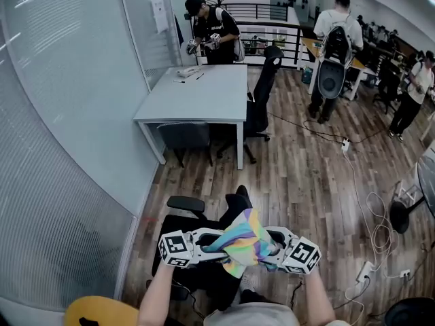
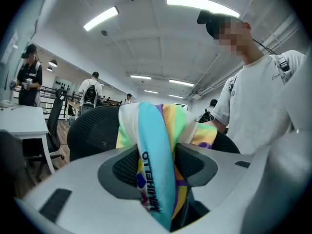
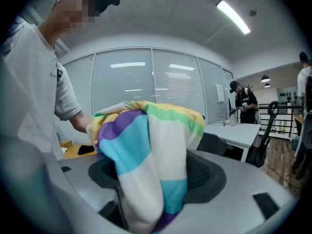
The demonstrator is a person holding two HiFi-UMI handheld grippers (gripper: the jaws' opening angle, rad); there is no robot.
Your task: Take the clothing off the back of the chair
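Note:
A rainbow-striped piece of clothing [image 1: 242, 238] is bunched up between my two grippers, over the top of the black chair's back [image 1: 240, 197]. In the head view the grippers point toward each other. The left gripper [image 1: 216, 240] comes in from the left and is shut on a fold of the clothing [image 2: 155, 150], with the chair's mesh back [image 2: 92, 130] behind it. My right gripper [image 1: 272, 247] reaches in from the right, its pads pressed on a thick wad of the same clothing [image 3: 146, 155]. The cloth hides the fingertips of both grippers.
A grey table [image 1: 204, 97] with a chair [image 1: 185, 136] tucked under it stands ahead, and a black office chair [image 1: 262, 94] sits beside it. Several people stand further back. Cables [image 1: 370, 216] and a power strip [image 1: 363, 272] lie on the wooden floor at right. A glass wall runs along the left.

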